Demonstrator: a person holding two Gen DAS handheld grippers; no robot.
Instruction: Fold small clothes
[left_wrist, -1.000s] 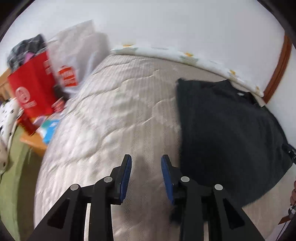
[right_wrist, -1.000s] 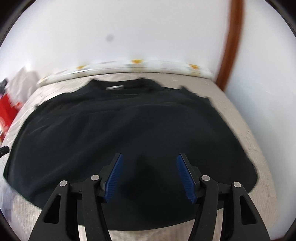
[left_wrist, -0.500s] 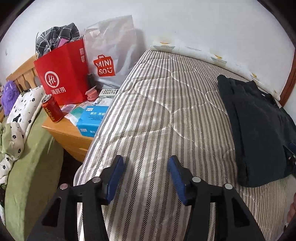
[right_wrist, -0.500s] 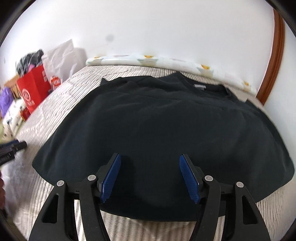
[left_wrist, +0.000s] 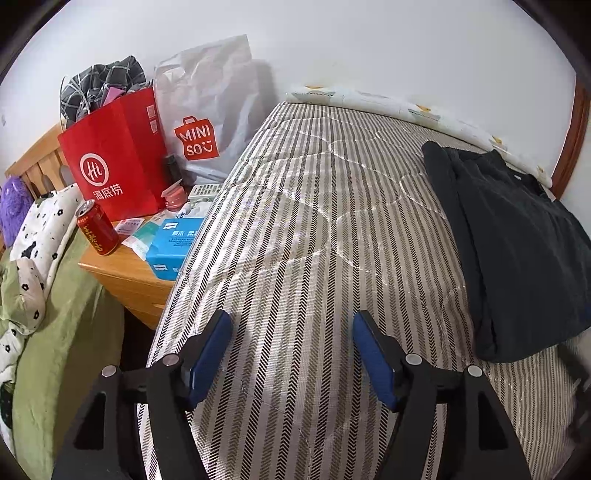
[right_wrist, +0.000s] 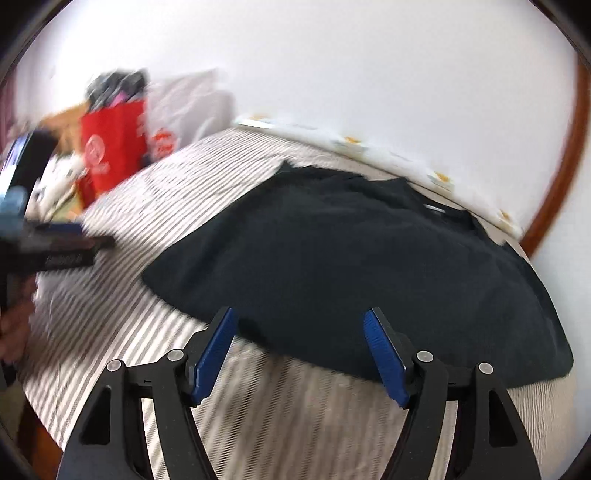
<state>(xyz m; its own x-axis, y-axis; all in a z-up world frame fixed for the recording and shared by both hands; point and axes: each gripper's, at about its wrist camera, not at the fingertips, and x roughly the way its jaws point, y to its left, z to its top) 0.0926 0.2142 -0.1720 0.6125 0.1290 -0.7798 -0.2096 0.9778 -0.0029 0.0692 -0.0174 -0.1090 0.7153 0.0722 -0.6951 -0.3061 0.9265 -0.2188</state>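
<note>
A black garment (left_wrist: 517, 251) lies folded flat on the striped mattress (left_wrist: 314, 229), near the wall at the right of the left wrist view. My left gripper (left_wrist: 290, 325) hangs over bare mattress left of it, jaws opening, nothing between them. In the right wrist view the black garment (right_wrist: 351, 266) spreads across the middle. My right gripper (right_wrist: 301, 321) hovers at its near hem, jaws opening and nothing between the pads. The left gripper (right_wrist: 55, 247) shows blurred at the left edge of that view, held by a hand.
A wooden bedside table (left_wrist: 125, 273) stands left of the mattress with a red can (left_wrist: 96, 227), a blue tissue pack (left_wrist: 171, 243), a red paper bag (left_wrist: 118, 162) and a grey plastic bag (left_wrist: 210, 122). A green blanket (left_wrist: 55, 332) lies lower left. Walls bound the bed behind and right.
Both grippers' jaws have spread wider. The left view has swung left, so the garment sits further right and the bedside table shows. The right view has shifted left and rolled; the garment's hem has receded.
</note>
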